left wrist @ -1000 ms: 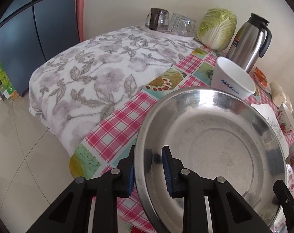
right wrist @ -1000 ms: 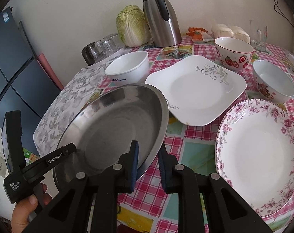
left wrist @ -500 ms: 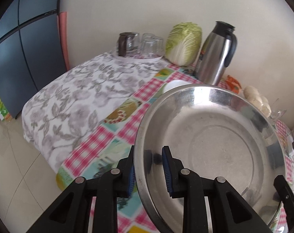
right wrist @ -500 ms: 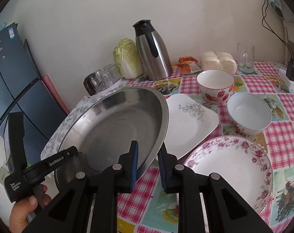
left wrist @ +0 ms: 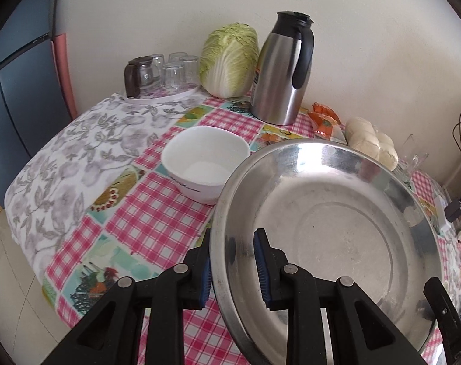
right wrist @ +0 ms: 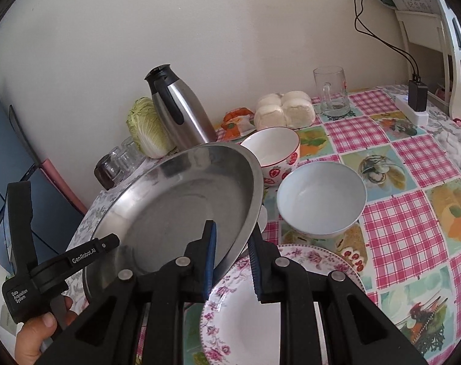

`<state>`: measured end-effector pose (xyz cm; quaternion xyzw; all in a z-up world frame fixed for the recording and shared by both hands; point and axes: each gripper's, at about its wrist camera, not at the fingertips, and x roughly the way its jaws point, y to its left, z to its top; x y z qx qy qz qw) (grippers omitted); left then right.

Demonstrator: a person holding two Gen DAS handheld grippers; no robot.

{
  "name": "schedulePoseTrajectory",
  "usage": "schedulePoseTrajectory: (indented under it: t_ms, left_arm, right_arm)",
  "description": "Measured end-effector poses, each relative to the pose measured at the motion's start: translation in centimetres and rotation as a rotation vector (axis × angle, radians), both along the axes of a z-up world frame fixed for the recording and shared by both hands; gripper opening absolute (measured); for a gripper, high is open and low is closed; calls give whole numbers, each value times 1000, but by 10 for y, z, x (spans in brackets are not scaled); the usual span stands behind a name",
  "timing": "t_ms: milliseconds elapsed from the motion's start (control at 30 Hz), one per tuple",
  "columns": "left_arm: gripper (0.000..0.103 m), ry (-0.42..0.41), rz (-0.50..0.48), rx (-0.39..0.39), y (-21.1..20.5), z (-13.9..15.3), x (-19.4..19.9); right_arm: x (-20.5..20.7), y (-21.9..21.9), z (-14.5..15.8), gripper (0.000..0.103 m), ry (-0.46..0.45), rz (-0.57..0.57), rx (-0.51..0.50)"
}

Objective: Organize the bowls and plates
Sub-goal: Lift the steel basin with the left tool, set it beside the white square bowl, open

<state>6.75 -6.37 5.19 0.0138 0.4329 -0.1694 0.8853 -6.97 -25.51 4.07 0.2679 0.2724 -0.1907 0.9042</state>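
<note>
Both grippers are shut on the rim of a large steel basin (left wrist: 327,231), held tilted above the table. My left gripper (left wrist: 234,270) clamps its left rim. My right gripper (right wrist: 232,258) clamps the opposite rim of the basin (right wrist: 181,216); the left gripper also shows in that view (right wrist: 102,248). A plain white bowl (left wrist: 206,167) sits under the basin's far left. A pink floral plate (right wrist: 242,319) lies below my right gripper. A white bowl (right wrist: 321,197) and a strawberry bowl (right wrist: 279,149) stand behind it. The white square plate is mostly hidden by the basin.
A steel thermos (left wrist: 282,70), a cabbage (left wrist: 230,57) and a tray of glasses (left wrist: 163,73) stand along the back wall. Buns (right wrist: 285,109), a glass mug (right wrist: 332,94) and a power strip (right wrist: 413,109) sit at the far right. The checked tablecloth (right wrist: 413,213) covers the table.
Both grippers have lifted the basin higher and carried it to the right over the table. The square plate is now hidden behind it, and the floral plate lies under my right gripper.
</note>
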Motion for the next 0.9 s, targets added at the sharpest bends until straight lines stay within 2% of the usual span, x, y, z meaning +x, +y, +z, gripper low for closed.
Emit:
schedulePoseTrajectory:
  t_ms: [433, 900]
  left_arm:
    - [27, 41, 3, -24, -8, -25, 28]
    - [27, 108, 9, -23, -4, -52, 44]
  right_arm:
    - [27, -14, -19, 22, 51, 11, -12]
    - [55, -12, -55, 22, 161, 27, -10]
